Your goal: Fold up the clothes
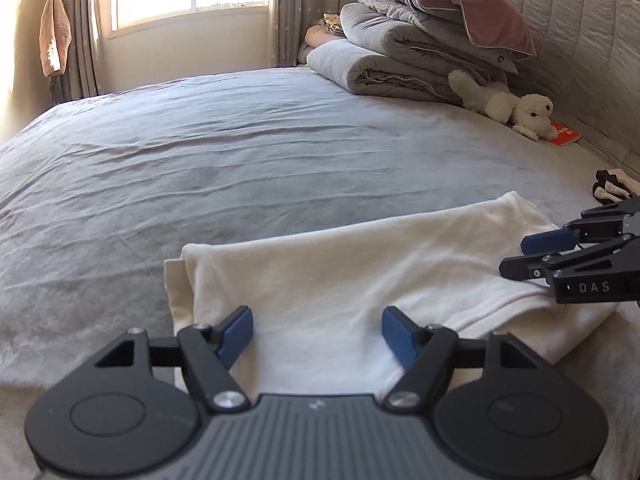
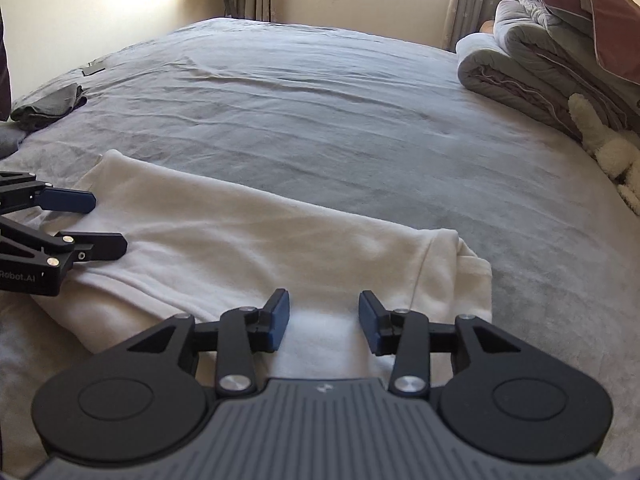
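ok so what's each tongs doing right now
Left tongs: open, over the white garment, holding nothing.
Right tongs: open, over the same garment, holding nothing.

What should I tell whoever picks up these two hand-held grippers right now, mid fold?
Left hand-held gripper: open, holding nothing, over the near edge of the white garment toward its left end.
Right hand-held gripper: open, holding nothing, over the near edge toward the garment's right end.
The garment lies on the grey bed as a long strip, apparently already folded lengthwise, with layered edges showing at the left end.
A dark folded item sits at the bed's far left edge.
Left to do, probably: grasp the garment, fold it shorter, then set it aside.
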`<state>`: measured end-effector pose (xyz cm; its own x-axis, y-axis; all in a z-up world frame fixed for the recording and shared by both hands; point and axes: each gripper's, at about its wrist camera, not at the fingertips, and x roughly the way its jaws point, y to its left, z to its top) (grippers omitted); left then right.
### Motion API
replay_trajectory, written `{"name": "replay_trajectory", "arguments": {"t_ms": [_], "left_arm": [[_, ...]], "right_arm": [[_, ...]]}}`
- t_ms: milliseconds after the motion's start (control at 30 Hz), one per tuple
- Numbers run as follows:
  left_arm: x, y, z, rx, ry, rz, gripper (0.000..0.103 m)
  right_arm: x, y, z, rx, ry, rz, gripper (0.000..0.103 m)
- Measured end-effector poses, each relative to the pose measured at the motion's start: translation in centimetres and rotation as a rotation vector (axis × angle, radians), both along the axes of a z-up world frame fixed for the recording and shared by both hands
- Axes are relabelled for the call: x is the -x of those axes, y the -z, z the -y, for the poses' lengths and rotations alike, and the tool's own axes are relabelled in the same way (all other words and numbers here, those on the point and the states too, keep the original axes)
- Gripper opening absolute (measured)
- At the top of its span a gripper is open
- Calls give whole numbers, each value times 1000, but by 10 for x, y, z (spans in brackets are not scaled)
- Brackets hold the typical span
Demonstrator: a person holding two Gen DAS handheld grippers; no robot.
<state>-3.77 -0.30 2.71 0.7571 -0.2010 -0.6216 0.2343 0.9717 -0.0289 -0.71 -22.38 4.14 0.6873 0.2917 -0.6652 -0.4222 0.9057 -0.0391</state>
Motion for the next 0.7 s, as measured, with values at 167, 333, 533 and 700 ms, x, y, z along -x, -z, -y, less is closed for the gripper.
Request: {"name": "replay_trajectory", "arguments": {"t_ms": [167,333,533,700], "left_arm": [[9,-6,9,-28,22,37,73],[16,-7,20,-79,43,75,73],[9,3,17,-49,20,17,75],[9,3,17,-41,15,12,76]], "right_arm": [[2,1,-3,13,-7,6,44],[3,2,-6,26,-13,10,46],[4,3,-8,27,-20,5,51],[4,4,-10,28,-26,1,53]]}}
